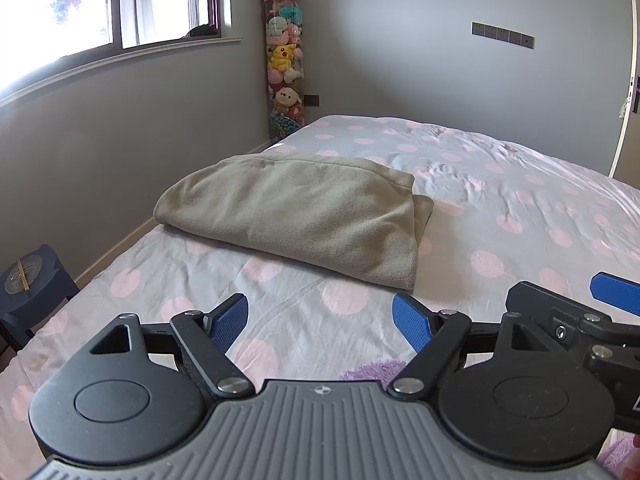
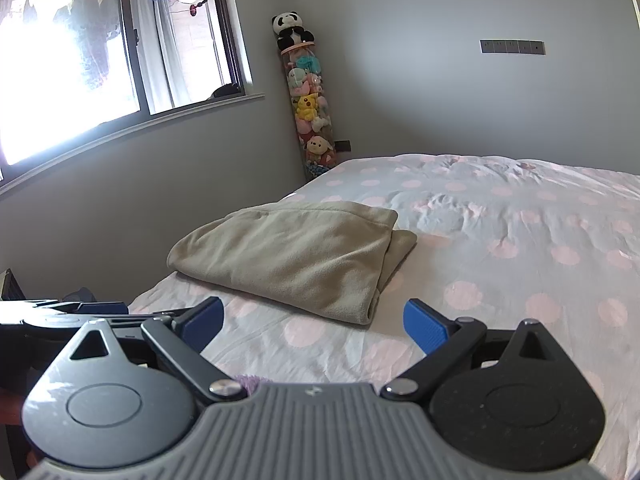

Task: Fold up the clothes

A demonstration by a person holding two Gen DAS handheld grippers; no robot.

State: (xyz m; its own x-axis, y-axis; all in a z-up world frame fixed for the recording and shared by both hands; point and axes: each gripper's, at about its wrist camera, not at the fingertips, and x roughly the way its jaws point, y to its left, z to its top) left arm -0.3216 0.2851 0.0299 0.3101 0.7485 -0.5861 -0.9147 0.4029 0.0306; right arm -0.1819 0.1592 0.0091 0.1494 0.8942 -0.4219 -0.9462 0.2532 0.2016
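Observation:
A folded beige fleece garment (image 1: 296,212) (image 2: 292,256) lies on the bed near its left edge, a layer sticking out on its right side. My left gripper (image 1: 320,324) is open over the sheet, short of the garment's near edge, with nothing between its blue fingers (image 1: 228,320). My right gripper (image 2: 314,326) is also open and empty, hovering just in front of the garment. The right gripper's blue fingertip (image 1: 616,290) shows at the right edge of the left wrist view. A bit of purple fluffy fabric (image 1: 372,372) (image 2: 248,382) peeks out below both grippers.
The bed (image 1: 520,216) (image 2: 520,240) has a grey cover with pink dots. A tall clear tube of plush toys (image 1: 285,60) (image 2: 310,108) stands in the corner. A window (image 1: 100,4) is on the left wall. A dark stool (image 1: 28,284) sits beside the bed.

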